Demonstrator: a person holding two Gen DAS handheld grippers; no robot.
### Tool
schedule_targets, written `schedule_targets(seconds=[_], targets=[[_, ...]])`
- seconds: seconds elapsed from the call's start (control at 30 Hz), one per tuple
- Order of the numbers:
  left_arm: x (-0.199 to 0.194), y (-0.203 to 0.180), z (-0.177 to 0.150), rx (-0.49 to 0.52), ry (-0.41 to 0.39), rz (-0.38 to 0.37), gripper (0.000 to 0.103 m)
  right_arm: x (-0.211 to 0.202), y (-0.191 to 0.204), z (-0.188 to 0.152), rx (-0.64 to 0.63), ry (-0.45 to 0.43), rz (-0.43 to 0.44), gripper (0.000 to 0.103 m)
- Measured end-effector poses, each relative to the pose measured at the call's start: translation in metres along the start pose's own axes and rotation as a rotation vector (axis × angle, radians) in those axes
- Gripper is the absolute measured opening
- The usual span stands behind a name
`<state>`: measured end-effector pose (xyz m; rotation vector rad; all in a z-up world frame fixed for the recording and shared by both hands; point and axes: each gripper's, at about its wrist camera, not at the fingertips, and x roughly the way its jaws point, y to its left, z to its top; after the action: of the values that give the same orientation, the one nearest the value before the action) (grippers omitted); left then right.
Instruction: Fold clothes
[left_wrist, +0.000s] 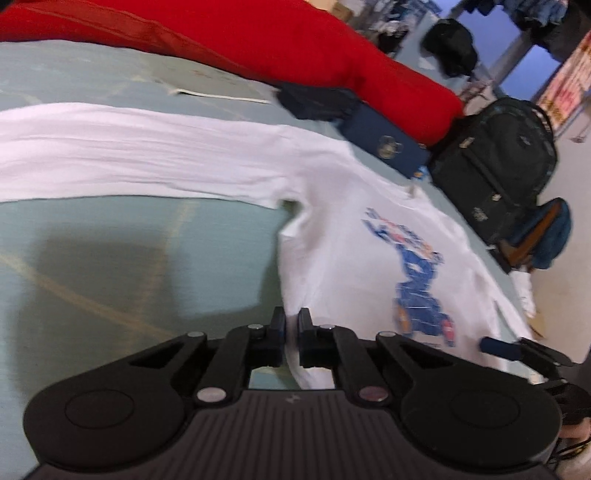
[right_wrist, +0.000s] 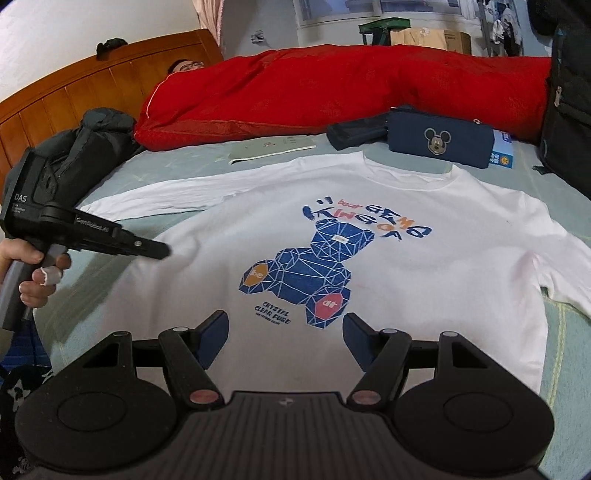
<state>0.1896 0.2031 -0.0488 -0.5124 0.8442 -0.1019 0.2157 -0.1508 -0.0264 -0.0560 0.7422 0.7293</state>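
White cotton, a long-sleeved shirt (right_wrist: 388, 240) with a blue geometric bear print, lies flat and face up on the pale green bedsheet (right_wrist: 565, 332), one sleeve stretched out straight to the side. Beyond its collar a navy pouch (right_wrist: 439, 142) with a cartoon mouse badge sits zipped shut, so its contents cannot be told; a smaller dark case (right_wrist: 354, 134) lies touching it. A black backpack (left_wrist: 495, 162) stands at the bed's edge, also shut. A red quilt (right_wrist: 332, 92) runs along the far side.

The left gripper (left_wrist: 291, 325) is pressed together on the shirt's side edge, with white cloth pinched between its pads. The right gripper (right_wrist: 284, 328) hangs over the hem just below the print, its jaws spread wide with nothing between them.
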Motion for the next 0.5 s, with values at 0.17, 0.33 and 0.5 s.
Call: schedule_targets(seconds=[0.17, 0.33, 0.5], targets=[[-0.011, 0.013, 0.008, 0.009, 0.002, 0.009, 0.006, -0.001, -0.008, -0.003, 0.027, 0.001, -0.02, 0.073], [-0.01, 0.009, 0.031, -0.006, -0.04, -0.051, 0.022, -0.005, -0.017, -0.004, 0.053, -0.007, -0.039, 0.073], [0.034, 0.005, 0.06, -0.094, -0.023, -0.13, 0.024, -0.017, -0.028, -0.004, 0.075, -0.025, -0.074, 0.074]])
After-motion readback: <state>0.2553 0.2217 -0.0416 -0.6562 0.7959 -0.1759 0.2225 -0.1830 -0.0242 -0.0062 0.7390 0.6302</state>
